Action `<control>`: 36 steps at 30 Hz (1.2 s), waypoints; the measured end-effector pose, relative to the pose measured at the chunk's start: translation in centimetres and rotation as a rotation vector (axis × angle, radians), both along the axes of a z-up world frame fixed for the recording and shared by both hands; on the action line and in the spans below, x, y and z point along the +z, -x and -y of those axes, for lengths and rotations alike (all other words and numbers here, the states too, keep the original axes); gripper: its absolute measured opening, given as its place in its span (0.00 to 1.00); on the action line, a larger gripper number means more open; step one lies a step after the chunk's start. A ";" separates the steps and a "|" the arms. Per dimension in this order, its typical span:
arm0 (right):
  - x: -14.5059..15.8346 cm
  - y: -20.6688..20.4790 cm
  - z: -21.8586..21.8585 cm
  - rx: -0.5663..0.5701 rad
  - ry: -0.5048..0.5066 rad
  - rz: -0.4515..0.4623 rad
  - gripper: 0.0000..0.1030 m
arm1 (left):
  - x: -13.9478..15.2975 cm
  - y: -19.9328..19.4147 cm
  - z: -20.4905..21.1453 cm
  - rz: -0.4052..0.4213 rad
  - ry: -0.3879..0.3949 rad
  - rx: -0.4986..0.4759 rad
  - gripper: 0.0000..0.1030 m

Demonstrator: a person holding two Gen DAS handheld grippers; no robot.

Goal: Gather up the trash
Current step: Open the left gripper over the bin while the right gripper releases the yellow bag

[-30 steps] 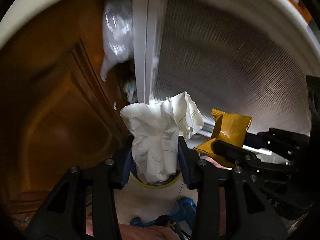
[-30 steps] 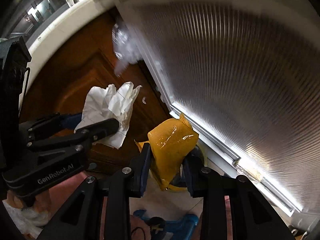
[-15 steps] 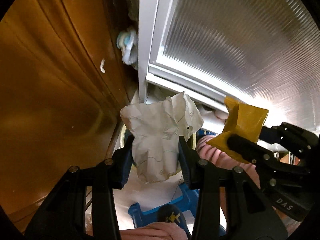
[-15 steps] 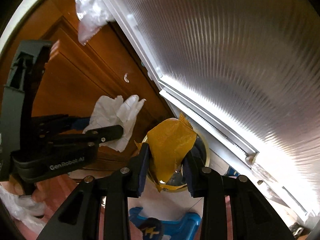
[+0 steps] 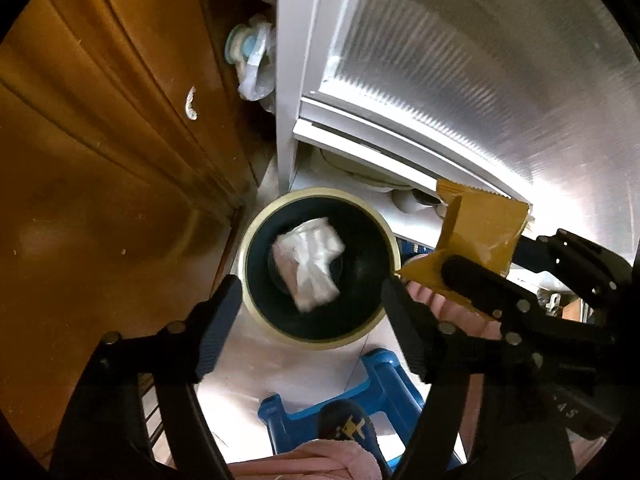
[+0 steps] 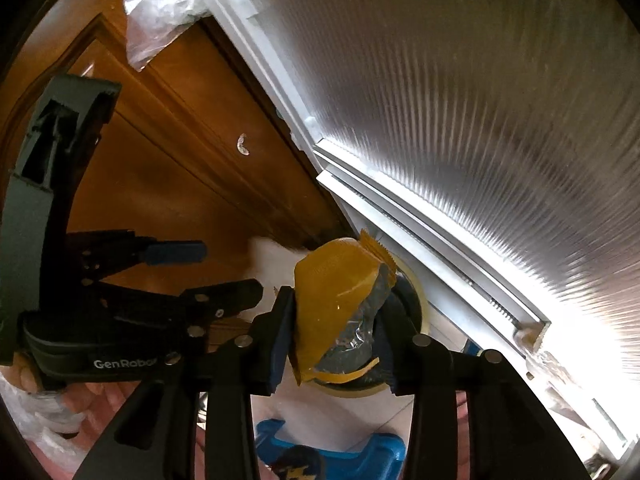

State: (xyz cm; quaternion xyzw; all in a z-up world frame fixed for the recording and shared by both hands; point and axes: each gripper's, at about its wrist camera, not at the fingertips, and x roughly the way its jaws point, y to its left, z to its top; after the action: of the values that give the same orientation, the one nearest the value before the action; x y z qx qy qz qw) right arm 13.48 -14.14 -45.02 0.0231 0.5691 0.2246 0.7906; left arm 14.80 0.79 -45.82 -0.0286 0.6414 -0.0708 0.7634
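The crumpled white paper (image 5: 308,258) lies at the bottom of the round bin (image 5: 256,236), a dark-lined pail with a pale rim standing on the floor in the corner between the wooden cabinet door (image 5: 100,160) on the left and the ribbed glass sliding door (image 5: 480,80) on the right. The left tongs (image 5: 312,312) hang directly over the bin mouth, spread wide and holding nothing, which fits a drop straight down into it.

To their right, the right tongs (image 6: 336,332) pinch a yellow snack wrapper (image 6: 332,280) upright by its middle, its silver inner lining showing on one side. They hold it just beside the bin's rim, seemingly so it can go in once there is room above the opening.

From the right wrist view the wrapper covers most of the bin, so only a sliver of rim shows. A clear plastic bag (image 6: 160,4) hangs at the top of the cabinet; its contents are unclear. Another bagged object (image 5: 252,60) sits wedged in the far corner, too small to identify. A blue stool (image 5: 360,392) and a slippered foot are cut off at the near edge.
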 end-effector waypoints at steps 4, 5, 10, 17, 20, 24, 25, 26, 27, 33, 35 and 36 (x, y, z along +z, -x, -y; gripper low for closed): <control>-0.2 -0.3 0.3 -0.011 -0.023 0.000 0.46 | 0.4 -0.1 -0.4 0.018 -0.003 0.014 0.71; -0.1 -0.3 0.3 -0.013 -0.029 0.002 0.47 | 0.4 -0.1 -0.6 0.021 -0.003 0.016 0.71; 0.7 -0.2 0.5 -0.018 -0.068 -0.007 0.55 | 1.2 -0.2 -1.1 0.039 -0.011 0.029 0.71; 2.7 0.2 0.3 0.000 -0.113 0.013 0.62 | 2.8 0.0 -1.6 0.069 -0.006 0.040 0.71; 3.4 0.3 0.2 -0.004 -0.116 0.017 0.66 | 3.9 0.3 -1.7 0.082 -0.005 0.046 0.71; 4.9 0.6 0.0 -0.005 -0.106 0.036 0.68 | 5.5 0.8 -2.0 0.102 0.005 0.061 0.71; 5.4 0.7 0.0 -0.006 -0.104 0.044 0.68 | 5.9 0.9 -2.0 0.106 0.011 0.065 0.71; 6.0 0.9 0.0 -0.007 -0.102 0.053 0.68 | 6.4 1.1 -2.1 0.111 0.019 0.070 0.71; 6.6 1.1 0.0 -0.005 -0.099 0.062 0.68 | 7.0 1.3 -2.1 0.120 0.024 0.074 0.71; 11.3 2.8 0.0 0.008 -0.052 0.125 0.68 | 11.4 2.9 -1.7 0.152 0.029 0.074 0.71; 13.5 3.7 0.0 0.014 -0.031 0.159 0.68 | 13.2 3.6 -1.5 0.181 0.031 0.063 0.71; 14.4 4.0 0.0 0.012 -0.028 0.170 0.68 | 14.2 4.1 -1.4 0.199 0.034 0.056 0.71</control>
State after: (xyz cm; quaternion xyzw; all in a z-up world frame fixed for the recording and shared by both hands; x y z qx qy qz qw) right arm 9.43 -14.16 -30.63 0.0115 0.4970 0.2386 0.8342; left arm 10.68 2.17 -31.63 -0.0525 0.5600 -0.0627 0.8244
